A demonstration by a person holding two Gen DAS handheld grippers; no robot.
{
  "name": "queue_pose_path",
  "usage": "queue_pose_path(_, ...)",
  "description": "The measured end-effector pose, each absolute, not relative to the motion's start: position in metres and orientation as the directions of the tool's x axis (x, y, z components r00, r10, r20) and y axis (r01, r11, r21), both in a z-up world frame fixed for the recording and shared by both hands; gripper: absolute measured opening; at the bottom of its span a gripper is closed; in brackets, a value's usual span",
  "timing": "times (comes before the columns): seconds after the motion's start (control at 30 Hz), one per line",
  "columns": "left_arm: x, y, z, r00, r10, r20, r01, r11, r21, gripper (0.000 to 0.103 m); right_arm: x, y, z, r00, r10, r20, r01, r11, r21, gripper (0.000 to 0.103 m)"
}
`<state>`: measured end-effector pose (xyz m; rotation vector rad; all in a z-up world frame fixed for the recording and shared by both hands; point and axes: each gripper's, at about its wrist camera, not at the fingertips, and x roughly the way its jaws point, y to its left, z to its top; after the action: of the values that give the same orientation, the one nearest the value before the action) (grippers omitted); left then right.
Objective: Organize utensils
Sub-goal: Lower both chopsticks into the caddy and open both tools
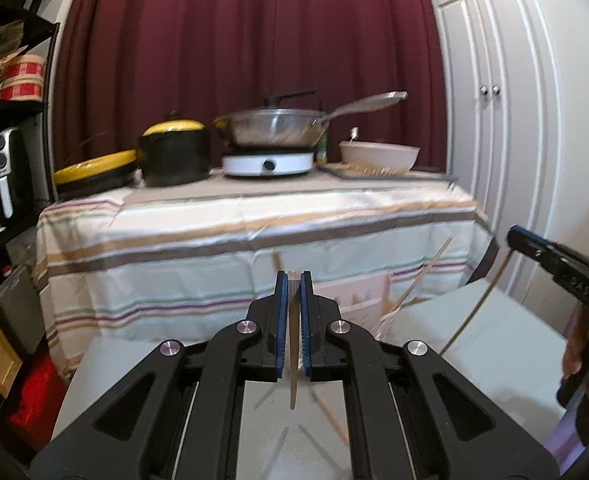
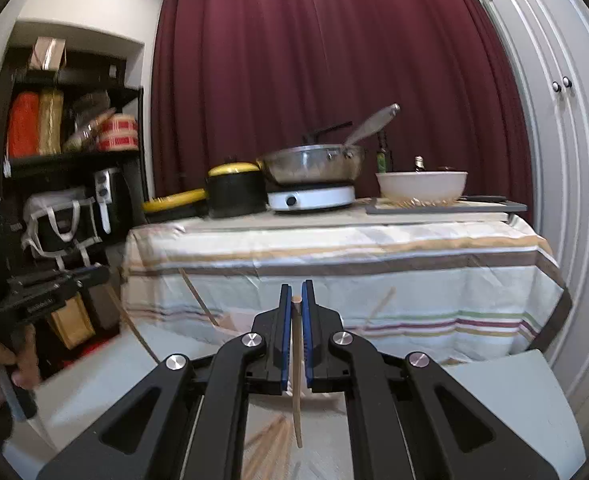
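Each hand-held gripper is clenched on one wooden chopstick: the left hand-held gripper (image 1: 293, 280) pinches a chopstick (image 1: 293, 360), the right hand-held gripper (image 2: 297, 290) another (image 2: 296, 380) — long axes running along the fingers, tails hanging toward blurred loose chopsticks (image 2: 270, 448) on the grey counter (image 2: 494, 384) just below. No writing is readable.

I'm seeing a maroon curtain (image 2: 314, 60), a cream tablecloth (image 2: 334, 264) striped brown and tan, a black pot (image 1: 174, 158) wearing a yellow lid, a white burner (image 2: 310, 198), and blue pads (image 1: 281, 316) gripping a tan chopstick (image 1: 293, 344).
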<state>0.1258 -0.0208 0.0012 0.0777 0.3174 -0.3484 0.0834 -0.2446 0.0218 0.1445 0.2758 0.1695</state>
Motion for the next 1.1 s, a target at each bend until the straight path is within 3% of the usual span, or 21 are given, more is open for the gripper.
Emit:
queue_pose_path(0.3,0.142,-0.047,0.081,0.908,-0.382,-0.17,0.394,0.918,0.044,0.006,0.112,-0.255,0.076,0.969,0.205,-0.141,-0.179,0.968,0.177,0.006)
queue_pose_path(0.6,0.197,-0.071,0.082,0.928,-0.35,-0.13,0.357,0.934,0.035,0.006,0.167,-0.263,0.079,0.977,0.176,-0.117,-0.152,0.97,0.187,0.006)
queue_pose_path(1.03,0.255,-0.087,-0.009,0.891,-0.337,-0.304,0.355,0.935,0.003,0.007,0.221,-0.26,0.0,0.937,0.194,-0.291,-0.129,0.965,0.229,0.006)
queue_pose_path(1.1,0.256,-0.088,-0.017,0.889,-0.333,-0.313,0.353,0.936,0.006,0.014,0.222,-0.26,-0.005,0.933,0.194,-0.302,-0.127,0.965,0.229,0.006)
